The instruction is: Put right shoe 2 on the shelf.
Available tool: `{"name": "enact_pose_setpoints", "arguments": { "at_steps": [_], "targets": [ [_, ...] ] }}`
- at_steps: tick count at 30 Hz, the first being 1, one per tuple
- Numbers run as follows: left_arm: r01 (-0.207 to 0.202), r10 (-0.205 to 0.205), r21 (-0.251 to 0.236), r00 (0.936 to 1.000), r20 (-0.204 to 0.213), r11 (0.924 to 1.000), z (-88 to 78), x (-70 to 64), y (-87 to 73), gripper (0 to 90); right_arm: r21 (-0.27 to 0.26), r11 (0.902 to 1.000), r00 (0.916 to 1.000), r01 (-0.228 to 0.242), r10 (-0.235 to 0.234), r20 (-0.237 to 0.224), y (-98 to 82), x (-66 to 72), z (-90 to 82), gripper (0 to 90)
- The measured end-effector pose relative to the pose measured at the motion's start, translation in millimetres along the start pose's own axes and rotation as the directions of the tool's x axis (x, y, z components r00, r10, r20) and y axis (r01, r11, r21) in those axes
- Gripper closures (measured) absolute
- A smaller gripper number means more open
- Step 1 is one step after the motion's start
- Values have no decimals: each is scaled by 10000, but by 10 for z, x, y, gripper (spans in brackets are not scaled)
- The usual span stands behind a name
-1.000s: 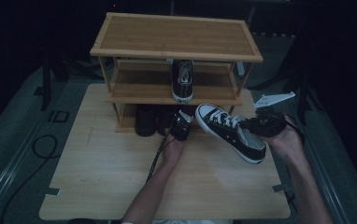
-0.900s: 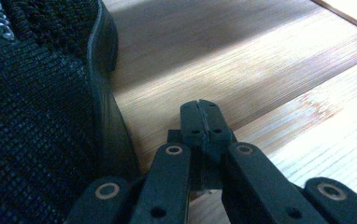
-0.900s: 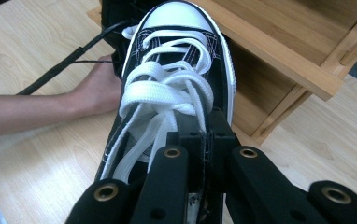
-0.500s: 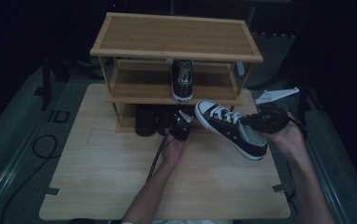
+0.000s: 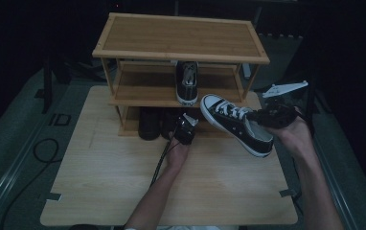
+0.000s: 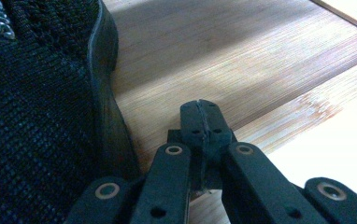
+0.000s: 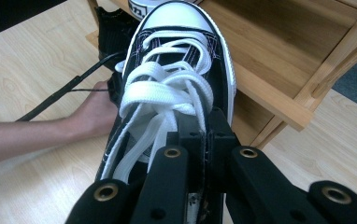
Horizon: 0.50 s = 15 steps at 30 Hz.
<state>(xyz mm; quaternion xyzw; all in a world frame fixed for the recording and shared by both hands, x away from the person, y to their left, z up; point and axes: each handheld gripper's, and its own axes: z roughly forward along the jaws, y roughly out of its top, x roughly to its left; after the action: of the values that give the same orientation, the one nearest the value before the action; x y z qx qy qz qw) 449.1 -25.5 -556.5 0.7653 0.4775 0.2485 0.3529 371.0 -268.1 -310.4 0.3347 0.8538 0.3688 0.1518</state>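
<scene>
My right gripper is shut on a black canvas sneaker with white laces and toe cap. It holds the sneaker in the air in front of the wooden shoe rack, toe toward the rack. In the right gripper view the jaws pinch the sneaker at its opening, behind the laces. My left gripper is shut and empty at the bottom shelf. Its closed tips hover just above the wood beside a black knit shoe.
A matching sneaker stands on the rack's middle shelf, toe forward. Dark shoes sit on the bottom shelf, left of my left gripper. The light wooden table carries the rack, and a cable trails from the left gripper.
The right hand has lifted the sneaker slightly, toward the rack. The left gripper has stayed in place.
</scene>
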Motion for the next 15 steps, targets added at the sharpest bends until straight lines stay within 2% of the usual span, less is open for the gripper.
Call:
{"name": "enact_pose_setpoints", "arguments": {
  "at_steps": [15],
  "targets": [
    [-40,40,25,10000,9,10000,-1,2,1,900,-9,9992,9991,-408,409,150,160,-166,110,881]
  ]
}}
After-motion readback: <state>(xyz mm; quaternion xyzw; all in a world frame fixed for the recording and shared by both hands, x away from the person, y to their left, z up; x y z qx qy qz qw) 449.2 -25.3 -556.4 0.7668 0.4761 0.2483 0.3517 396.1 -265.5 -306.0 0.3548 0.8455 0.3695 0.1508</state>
